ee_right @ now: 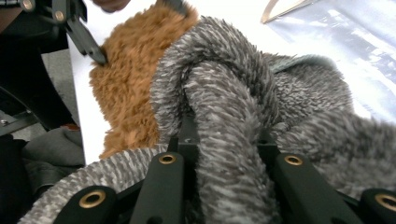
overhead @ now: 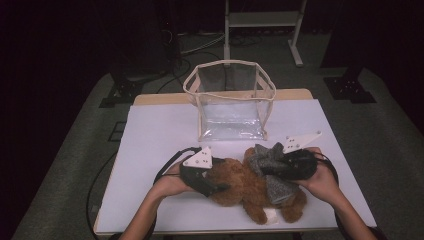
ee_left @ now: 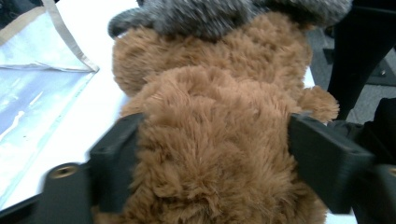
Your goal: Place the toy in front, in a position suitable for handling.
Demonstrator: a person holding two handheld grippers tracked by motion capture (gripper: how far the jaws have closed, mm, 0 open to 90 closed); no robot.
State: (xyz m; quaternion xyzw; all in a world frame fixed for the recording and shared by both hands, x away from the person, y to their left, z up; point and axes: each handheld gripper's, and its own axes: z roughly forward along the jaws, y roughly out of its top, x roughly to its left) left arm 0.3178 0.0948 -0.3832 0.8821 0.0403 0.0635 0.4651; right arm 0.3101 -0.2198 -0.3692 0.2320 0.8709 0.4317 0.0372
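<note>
- White table (overhead: 150, 130): near edge cut off by the frame bottom; the person's forearms come in there.
- Clear bag (overhead: 230, 100) with cream trim stands open-topped at the table's far middle, well apart from the toy. Its see-through walls are hard to trace against the dark background.
- Brown teddy bear (overhead: 250, 187) lies on the near half of the table, between the two hands. Shaggy brown plush; face not visible, orientation hard to read. One paw shows a pale patch at the near edge.
- Grey scarf (overhead: 272, 167), fuzzy and knotted into a bow, sits on the bear's right part; it hides the bear's neck area.
- Left gripper (overhead: 220, 187): jaws straddle the brown plush, one on each side in the left gripper view (ee_left: 212, 163); pads look to be against the fur, but fur covers the contact, so firm grip vs. loose can't be confirmed. Picture slightly blurred.
- Right gripper (overhead: 270, 167): jaws narrow, pinched on a fold of the grey scarf in the right gripper view (ee_right: 224, 154); the fingertips are buried in the pile.
</note>
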